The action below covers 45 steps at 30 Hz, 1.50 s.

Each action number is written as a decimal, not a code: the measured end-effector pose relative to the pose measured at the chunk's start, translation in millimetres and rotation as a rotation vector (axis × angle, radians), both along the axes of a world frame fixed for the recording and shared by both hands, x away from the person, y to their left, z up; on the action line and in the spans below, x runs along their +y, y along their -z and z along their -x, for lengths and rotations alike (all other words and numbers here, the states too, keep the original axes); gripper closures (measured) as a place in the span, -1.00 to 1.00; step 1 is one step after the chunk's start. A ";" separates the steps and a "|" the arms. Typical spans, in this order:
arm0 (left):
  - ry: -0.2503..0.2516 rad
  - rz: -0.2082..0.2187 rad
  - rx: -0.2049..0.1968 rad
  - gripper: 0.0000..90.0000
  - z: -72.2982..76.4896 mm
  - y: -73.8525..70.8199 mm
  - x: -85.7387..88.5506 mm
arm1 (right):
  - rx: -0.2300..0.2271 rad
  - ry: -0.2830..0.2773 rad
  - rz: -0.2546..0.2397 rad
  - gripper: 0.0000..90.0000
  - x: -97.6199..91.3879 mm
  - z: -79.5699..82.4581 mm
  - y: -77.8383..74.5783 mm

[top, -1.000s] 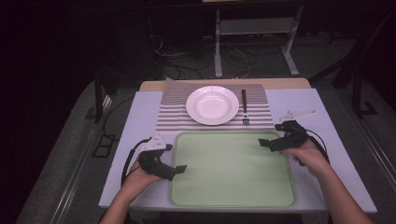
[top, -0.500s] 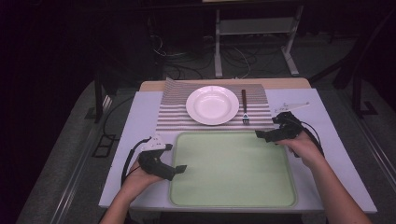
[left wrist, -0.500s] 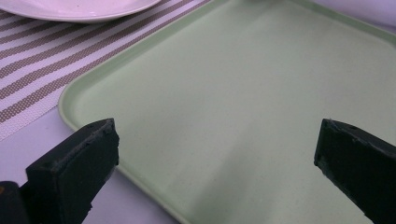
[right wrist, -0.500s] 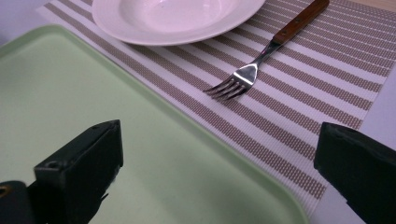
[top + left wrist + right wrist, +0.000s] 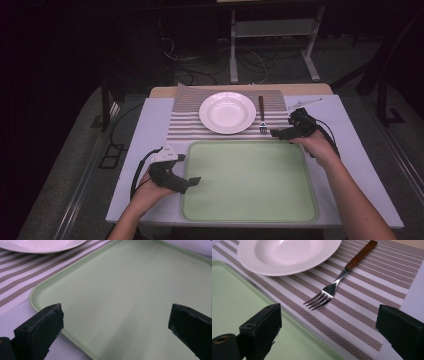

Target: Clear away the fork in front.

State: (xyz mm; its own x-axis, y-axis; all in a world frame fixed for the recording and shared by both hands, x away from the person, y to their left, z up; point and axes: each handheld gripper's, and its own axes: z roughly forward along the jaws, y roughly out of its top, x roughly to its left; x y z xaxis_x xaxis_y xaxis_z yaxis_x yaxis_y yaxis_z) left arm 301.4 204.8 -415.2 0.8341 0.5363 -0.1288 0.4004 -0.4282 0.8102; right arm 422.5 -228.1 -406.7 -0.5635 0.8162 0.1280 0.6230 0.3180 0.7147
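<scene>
High view: right tongs (image 5: 278, 133) moved farther and left since earlier frames, now at tray's (image 5: 250, 214) far right corner, just near of fork (image 5: 261, 115); left tongs (image 5: 193, 180) unchanged at tray's near left edge.
Left gripper view: jaws wide apart, empty, over tray; plate (image 5: 40, 246) cut off at top.
Right gripper view: jaws wide apart, empty, fork tines between them on striped mat (image 5: 372, 285). No writing legible.

The plate (image 5: 227, 112) lies on the placemat (image 5: 182, 129) just behind the tray (image 5: 248, 182), with the fork (image 5: 261, 115) right of the plate.
</scene>
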 end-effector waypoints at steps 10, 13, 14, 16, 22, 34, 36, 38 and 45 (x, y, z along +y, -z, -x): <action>0.006 -0.004 -0.003 -1.00 -0.1 0.8 -1.3 | 0.059 0.025 0.018 -0.64 9.5 -23.6 0.3; 0.008 -0.006 -0.007 -1.00 -0.2 0.7 -1.1 | 0.071 0.029 0.037 -0.59 13.7 -30.9 -0.3; 0.007 -0.004 -0.006 -1.00 0.0 0.6 -0.9 | 0.077 0.029 0.031 -0.56 15.1 -33.5 -0.7; 0.004 -0.004 -0.006 -1.00 -0.1 0.7 -0.6 | 0.089 0.028 0.035 -0.53 17.4 -40.1 -1.3; 0.009 -0.012 -0.017 -1.00 1.2 0.2 -0.9 | 0.099 0.042 0.045 -0.36 24.2 -60.5 -5.5; 0.002 0.003 -0.025 -1.00 1.2 -1.0 0.7 | 0.223 0.090 0.037 0.02 36.6 -107.0 -8.5; 0.004 0.002 -0.025 -1.00 1.1 -0.8 0.8 | 0.247 0.105 0.063 0.07 37.6 -113.2 -6.7; 0.005 0.002 -0.025 -1.00 1.0 -0.8 0.9 | 0.273 0.117 0.082 0.12 38.4 -119.1 -4.6; 0.007 -0.007 -0.029 -1.00 2.2 -0.5 -0.4 | 0.344 0.126 0.098 0.24 41.3 -130.1 2.1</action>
State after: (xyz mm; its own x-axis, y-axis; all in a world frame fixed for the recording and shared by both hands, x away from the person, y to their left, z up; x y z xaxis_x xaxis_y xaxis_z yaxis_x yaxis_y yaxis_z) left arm 299.1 204.4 -414.8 0.8413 0.5311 -0.1010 0.3741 -0.4370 0.8180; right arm 552.6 -186.8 -408.8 -0.3957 0.8940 0.2100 0.8598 0.2803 0.4268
